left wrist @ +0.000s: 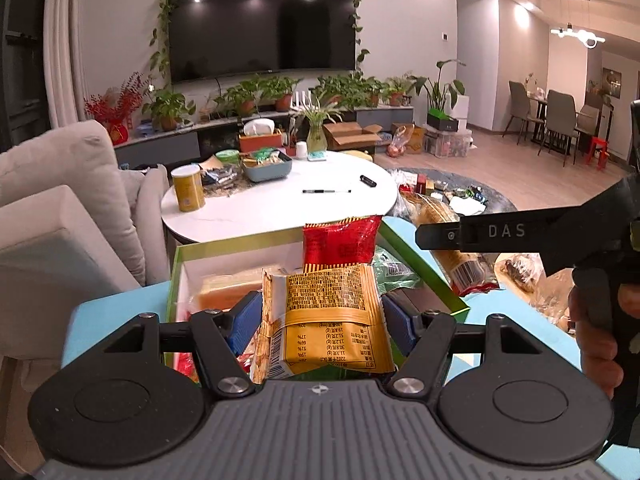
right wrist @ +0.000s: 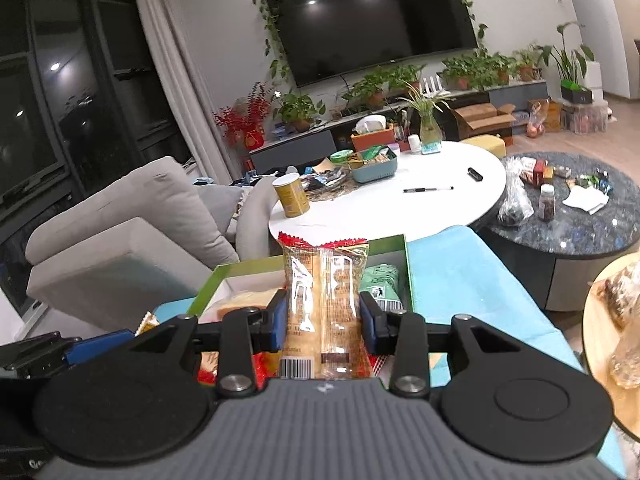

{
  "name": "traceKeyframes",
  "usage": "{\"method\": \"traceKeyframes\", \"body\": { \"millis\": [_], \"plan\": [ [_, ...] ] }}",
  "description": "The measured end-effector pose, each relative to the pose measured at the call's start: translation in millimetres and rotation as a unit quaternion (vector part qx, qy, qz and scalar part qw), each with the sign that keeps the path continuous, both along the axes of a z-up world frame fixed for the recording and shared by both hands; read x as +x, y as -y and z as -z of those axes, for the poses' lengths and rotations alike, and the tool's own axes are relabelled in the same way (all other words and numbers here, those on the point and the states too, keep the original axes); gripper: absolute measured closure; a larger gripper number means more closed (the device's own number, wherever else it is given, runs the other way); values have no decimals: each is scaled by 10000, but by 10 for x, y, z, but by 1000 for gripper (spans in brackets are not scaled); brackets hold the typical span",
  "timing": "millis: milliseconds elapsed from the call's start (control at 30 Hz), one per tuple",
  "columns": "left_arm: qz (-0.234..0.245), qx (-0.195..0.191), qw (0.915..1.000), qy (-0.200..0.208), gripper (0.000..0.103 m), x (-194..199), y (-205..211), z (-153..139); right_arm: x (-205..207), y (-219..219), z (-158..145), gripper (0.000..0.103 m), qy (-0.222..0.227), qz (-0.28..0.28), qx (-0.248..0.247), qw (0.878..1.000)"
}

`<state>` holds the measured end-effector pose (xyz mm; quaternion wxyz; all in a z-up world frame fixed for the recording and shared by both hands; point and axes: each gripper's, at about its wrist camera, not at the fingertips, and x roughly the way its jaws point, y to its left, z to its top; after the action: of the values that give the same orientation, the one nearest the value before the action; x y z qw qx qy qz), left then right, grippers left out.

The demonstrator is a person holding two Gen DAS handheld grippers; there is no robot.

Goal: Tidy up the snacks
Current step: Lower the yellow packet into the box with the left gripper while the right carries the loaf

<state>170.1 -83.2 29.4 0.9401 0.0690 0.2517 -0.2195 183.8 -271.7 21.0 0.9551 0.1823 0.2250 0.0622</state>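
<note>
— Living room, wall-mounted TV (left wrist: pixel 262 24) ringed with trailing vines, potted plants along the low cabinet, round white table (left wrist: pixel 280 204) beyond. Up front?

— Green-rimmed box (left wrist: pixel 240 246) sitting on turquoise cloth (right wrist: pixel 460 272), some packets already inside.

— Left gripper (left wrist: pixel 320 312)?

— Clamped on a yellow snack packet (left wrist: pixel 332 312), blue pads (left wrist: pixel 242 320) pressing both sides, raised above the box. Red packet (left wrist: pixel 340 242) just behind.

— Right gripper (right wrist: pixel 323 320)?

— Closed around a clear-wrapped pastry (right wrist: pixel 320 300), red seal on top, held upright over the box's near edge. Green packet (right wrist: pixel 380 280) lying inside, just to the right.
</note>
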Motion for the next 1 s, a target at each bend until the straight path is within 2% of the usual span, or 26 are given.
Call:
{"method": "traceKeyframes", "body": {
  "millis": [400, 1000],
  "plan": [
    [-45, 11, 9998, -205, 40, 417, 175, 195, 227, 83, 181, 30, -179, -2, 324, 9993],
    [-37, 111, 9990, -435, 37, 570, 299, 375, 335, 77, 263, 30, -365, -54, 354, 9987]
  ]
}}
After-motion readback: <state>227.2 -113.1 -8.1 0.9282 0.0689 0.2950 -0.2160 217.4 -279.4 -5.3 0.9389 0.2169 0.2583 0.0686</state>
